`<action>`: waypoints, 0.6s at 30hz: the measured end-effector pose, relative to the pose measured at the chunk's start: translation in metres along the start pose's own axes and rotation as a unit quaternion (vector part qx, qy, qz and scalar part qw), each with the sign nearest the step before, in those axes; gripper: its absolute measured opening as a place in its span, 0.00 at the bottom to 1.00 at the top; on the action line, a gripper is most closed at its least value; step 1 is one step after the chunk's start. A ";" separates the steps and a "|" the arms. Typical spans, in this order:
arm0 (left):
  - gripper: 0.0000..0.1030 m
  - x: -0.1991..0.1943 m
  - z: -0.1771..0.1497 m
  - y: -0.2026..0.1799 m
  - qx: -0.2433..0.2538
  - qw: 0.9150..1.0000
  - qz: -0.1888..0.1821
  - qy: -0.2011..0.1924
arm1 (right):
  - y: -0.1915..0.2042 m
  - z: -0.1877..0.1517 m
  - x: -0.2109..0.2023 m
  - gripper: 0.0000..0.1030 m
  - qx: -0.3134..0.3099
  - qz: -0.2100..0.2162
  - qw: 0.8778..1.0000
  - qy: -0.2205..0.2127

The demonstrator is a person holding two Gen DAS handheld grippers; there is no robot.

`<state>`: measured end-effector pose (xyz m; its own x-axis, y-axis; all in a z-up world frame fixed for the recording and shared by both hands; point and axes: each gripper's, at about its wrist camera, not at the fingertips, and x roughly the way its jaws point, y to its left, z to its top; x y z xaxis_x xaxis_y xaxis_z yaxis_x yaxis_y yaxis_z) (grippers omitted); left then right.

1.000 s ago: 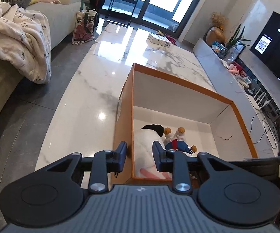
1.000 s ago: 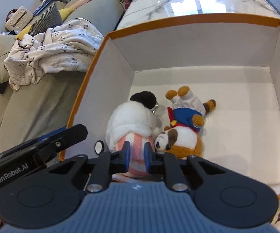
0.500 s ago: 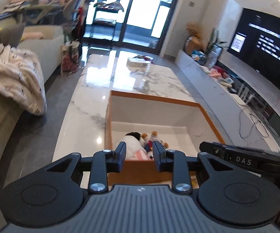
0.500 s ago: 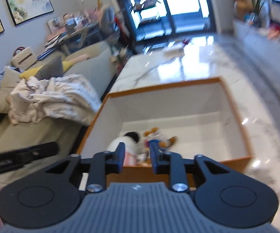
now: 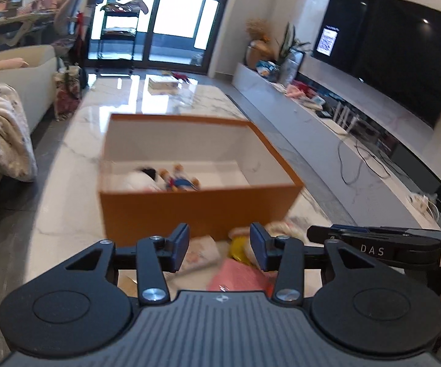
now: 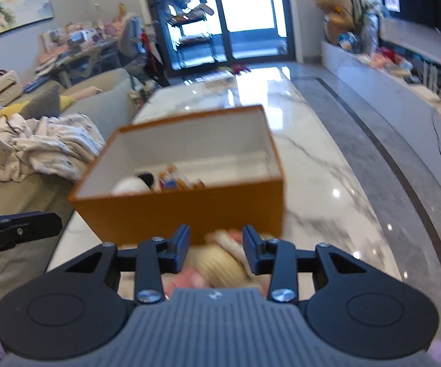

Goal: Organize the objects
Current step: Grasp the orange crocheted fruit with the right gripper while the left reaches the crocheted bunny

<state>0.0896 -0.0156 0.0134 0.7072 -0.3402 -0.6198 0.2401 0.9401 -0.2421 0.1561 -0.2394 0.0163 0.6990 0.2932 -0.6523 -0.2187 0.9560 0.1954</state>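
Orange box [image 5: 199,211] sits lengthwise on the marble table [image 5: 67,214], long axis running away from the cameras, two plush toys [image 5: 171,180] lying at its near end. Both grippers, left [image 5: 219,246] and right [image 6: 216,246], have backed out past the near wall, jaws just opening, empty. More toys [image 6: 220,260] wait at the table's near edge, blurred.

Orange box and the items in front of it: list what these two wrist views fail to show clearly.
- Toys in the orange box: left wrist view, the near wall hides their lower parts and motion blur smears them.
- Pile in front of the box: right wrist view, blurred and partly behind the right tool.
- Pink item: left wrist view, cut off by the left tool body.
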 end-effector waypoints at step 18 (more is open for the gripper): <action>0.49 0.043 -0.040 -0.045 0.045 0.997 0.014 0.065 | -0.014 -0.068 0.057 0.43 -0.035 0.036 0.995 0.089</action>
<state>0.0825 -0.0734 -0.0319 0.6241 -0.3090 -0.7176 0.2848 0.9452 -0.1593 0.1528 -0.2369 -0.0737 0.5498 0.3487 -0.7590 -0.3151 0.9281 0.1982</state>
